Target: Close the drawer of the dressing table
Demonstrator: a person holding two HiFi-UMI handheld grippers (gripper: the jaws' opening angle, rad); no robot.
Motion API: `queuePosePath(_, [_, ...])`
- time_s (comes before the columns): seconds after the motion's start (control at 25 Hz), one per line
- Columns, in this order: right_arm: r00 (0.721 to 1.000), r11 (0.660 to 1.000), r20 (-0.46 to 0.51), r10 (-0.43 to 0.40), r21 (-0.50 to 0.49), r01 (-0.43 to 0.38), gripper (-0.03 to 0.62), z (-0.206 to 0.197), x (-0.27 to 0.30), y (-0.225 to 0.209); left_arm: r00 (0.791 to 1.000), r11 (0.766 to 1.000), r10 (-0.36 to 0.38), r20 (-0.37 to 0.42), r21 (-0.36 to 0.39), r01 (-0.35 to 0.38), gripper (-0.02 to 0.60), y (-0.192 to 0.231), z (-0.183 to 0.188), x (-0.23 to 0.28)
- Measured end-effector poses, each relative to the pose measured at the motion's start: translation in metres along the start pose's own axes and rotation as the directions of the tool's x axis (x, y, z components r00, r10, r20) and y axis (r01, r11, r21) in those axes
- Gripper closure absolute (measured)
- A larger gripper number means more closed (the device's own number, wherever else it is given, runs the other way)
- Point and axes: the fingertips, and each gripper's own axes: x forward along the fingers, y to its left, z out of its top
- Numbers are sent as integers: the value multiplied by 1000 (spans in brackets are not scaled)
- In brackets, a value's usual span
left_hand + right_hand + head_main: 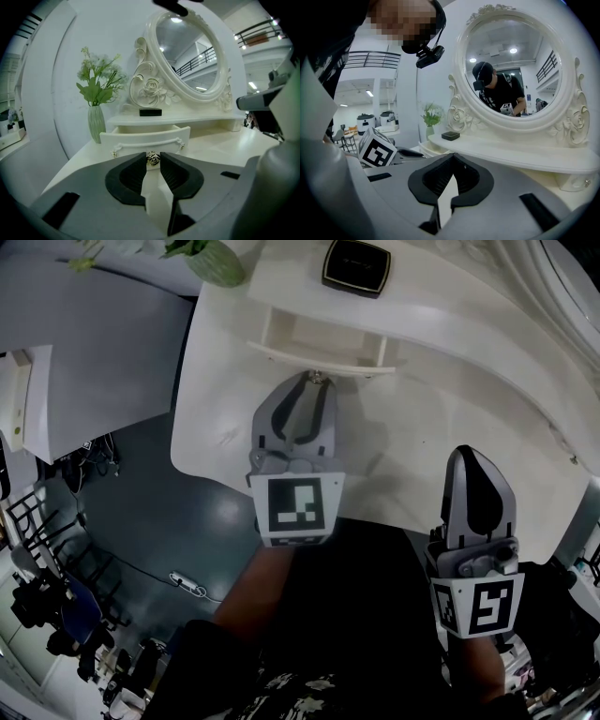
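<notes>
The white drawer (319, 341) of the dressing table (441, 418) stands pulled out, its inside bare. In the left gripper view the drawer front (145, 136) faces me with a small metal knob (153, 159) at its middle. My left gripper (316, 382) reaches straight at that front, and its two dark pads (133, 176) close on the knob from either side. My right gripper (471, 457) hovers over the tabletop to the right of the drawer, shut and holding nothing; in its own view the right gripper (452, 158) shows its tips meeting.
A black box (356, 266) lies on the shelf above the drawer. A green vase with flowers (96, 123) stands at the table's left rear. The oval mirror (187, 51) rises behind. Left of the table the floor holds chairs and cables (56, 606).
</notes>
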Motion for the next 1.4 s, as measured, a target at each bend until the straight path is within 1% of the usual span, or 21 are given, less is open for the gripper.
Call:
queuePosePath(0.28, [1000,1000,-17,-23,16,24,597,-7,-4,-8,1000,1000,1,-10,-3,-1,491,1,1,7])
queuePosePath(0.44, [1000,1000,3,-22,23,22,596,-4,-5,-11,1000,1000,5,-14,8,-5,490,3,2,12])
queuePosePath(0.76, [999,999,6,-31,26,31,596,-5,-4,-13,1000,1000,2,-11,12,-2,489,5,4,21])
queuePosePath(1.4, [998,997,-4,-60,39,60,597,-7,-2,-16,1000,999,-22,-8,24,22,489,9,13,37])
